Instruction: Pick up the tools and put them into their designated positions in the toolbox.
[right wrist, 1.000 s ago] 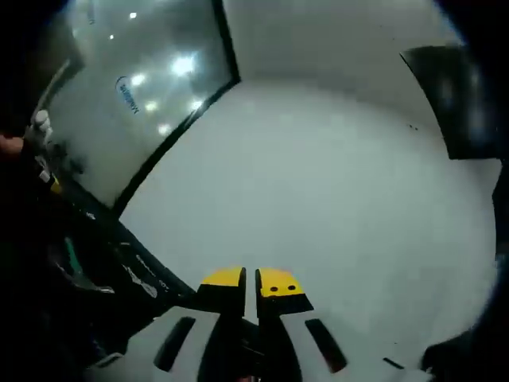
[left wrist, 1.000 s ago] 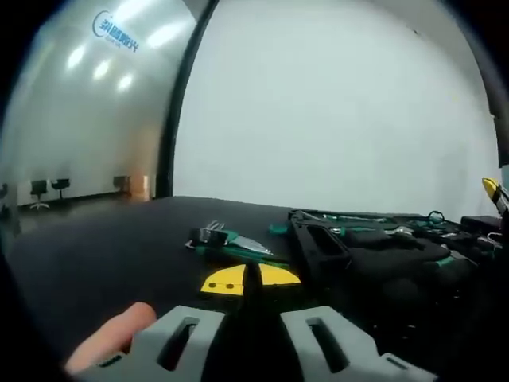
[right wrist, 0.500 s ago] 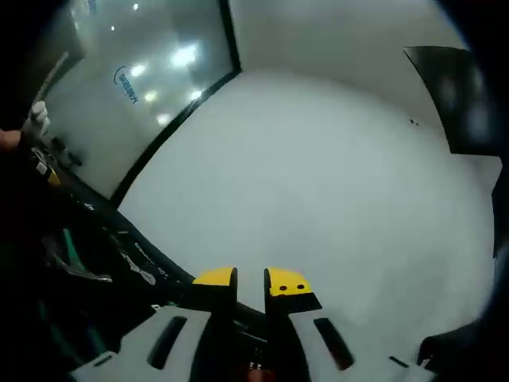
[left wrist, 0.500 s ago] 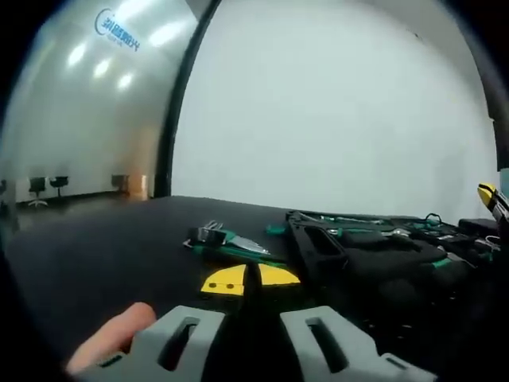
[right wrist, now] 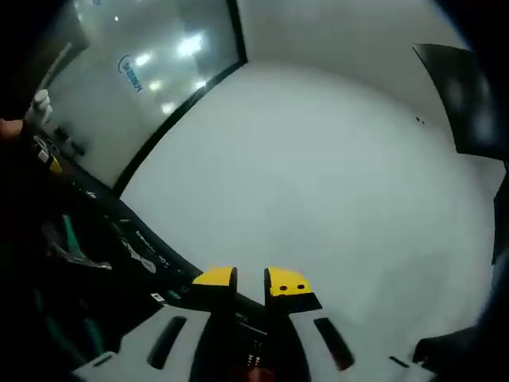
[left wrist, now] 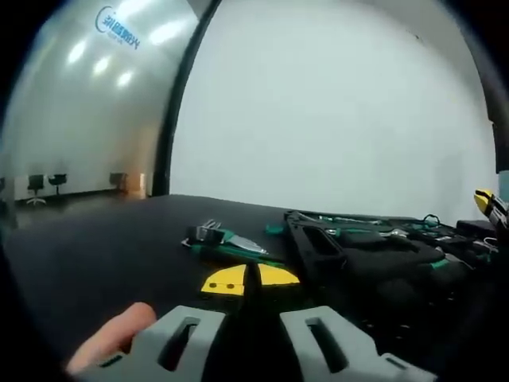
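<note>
1. The black moulded toolbox tray (left wrist: 374, 251) lies open on the black tabletop (left wrist: 103, 247), right of centre in my left gripper view, with green-handled tools seated in its slots.
2. Just left of that tray, a loose green-handled plier-like tool with bright metal jaws (left wrist: 227, 240) lies flat on the tabletop, apart from the tray's edge.
3. My left gripper (left wrist: 251, 277) sits low in front of that loose tool, its 2 yellow-tipped jaws pressed together with nothing between them. A fingertip of my hand (left wrist: 111, 342) shows beside its grey body.
4. At the far right of the tray, a yellow-tipped piece (left wrist: 487, 199) shows, probably my other gripper, but I cannot tell for sure.
5. In my right gripper view the tray (right wrist: 87, 263) runs steeply along the left side, tools in it, view rolled.
6. My right gripper (right wrist: 253, 280) points at the white wall (right wrist: 334, 175), jaws a narrow gap apart, holding nothing.
7. Beyond the tray, a frosted glass panel with a blue logo (left wrist: 95, 95) meets that wall.
</note>
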{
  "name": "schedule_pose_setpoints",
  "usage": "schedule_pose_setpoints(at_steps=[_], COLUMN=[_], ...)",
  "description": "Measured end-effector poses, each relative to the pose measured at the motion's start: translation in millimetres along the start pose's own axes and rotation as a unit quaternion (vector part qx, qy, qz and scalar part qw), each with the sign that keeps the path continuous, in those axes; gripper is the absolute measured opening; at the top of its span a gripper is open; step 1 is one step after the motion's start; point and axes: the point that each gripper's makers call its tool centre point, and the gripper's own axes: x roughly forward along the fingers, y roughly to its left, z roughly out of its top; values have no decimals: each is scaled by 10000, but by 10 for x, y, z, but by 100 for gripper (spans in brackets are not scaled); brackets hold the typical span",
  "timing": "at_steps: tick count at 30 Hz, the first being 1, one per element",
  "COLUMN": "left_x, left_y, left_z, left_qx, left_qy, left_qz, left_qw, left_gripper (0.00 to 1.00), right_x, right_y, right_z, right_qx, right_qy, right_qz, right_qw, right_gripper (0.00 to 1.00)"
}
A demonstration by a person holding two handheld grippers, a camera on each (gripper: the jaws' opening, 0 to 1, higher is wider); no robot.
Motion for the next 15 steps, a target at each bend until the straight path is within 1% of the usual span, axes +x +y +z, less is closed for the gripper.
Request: schedule_pose_setpoints(at_steps=[10,12,14,15], left_x=[13,28,34,34], left_y=[-8,1,-4,-6], left_z=[-7,-10,-13,-14], left_qx=[14,17,21,24], left_qy=[-1,4,5,4], left_qz=[-30,-42,-52,-46], left_qw=[10000,10000,10000,10000], left_gripper=[6,6,6,6], right_x=[7,3,-20,-32], right_y=[-60,-101,-229,-296], right_z=[-19,-17,13,0], right_qx=[107,237,596,783], right_qy=[0,-31,-182,-194], right_qz=[-81,-122,-325,-415], right_qw=[9999,9996,9975,9959], right_gripper=[12,12,12,12])
